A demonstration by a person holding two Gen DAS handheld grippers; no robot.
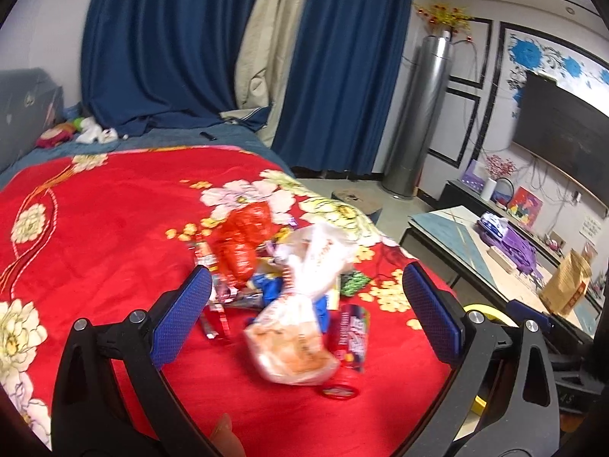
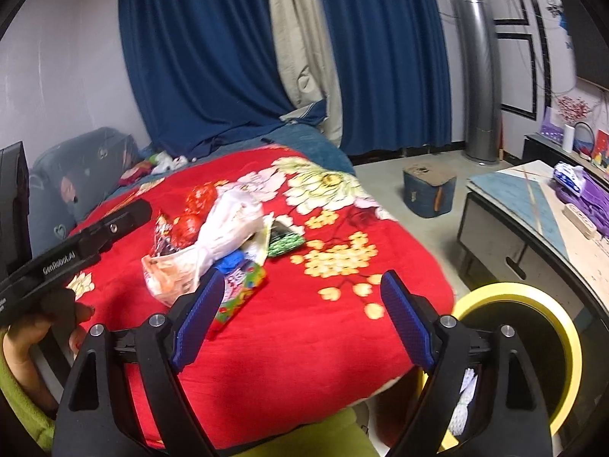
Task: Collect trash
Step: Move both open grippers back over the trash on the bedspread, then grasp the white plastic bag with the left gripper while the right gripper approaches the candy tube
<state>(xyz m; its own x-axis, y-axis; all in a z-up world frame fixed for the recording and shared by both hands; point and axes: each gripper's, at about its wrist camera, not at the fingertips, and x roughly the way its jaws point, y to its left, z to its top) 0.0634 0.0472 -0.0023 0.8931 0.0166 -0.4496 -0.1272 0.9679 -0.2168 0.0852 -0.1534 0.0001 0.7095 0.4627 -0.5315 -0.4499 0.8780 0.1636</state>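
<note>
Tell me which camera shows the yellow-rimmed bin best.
The right wrist view: the yellow-rimmed bin shows most of its round rim beside the red blanket. The left wrist view catches only slivers of yellow rim behind a finger.

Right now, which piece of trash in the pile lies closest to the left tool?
The clear plastic bag with orange print: it lies between the open left tool's fingers, nearer than the red crumpled wrapper and green packet behind.

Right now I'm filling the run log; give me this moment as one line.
left gripper: open, over trash pile | right gripper: open, empty | trash on red blanket | yellow bin beside bed
</note>
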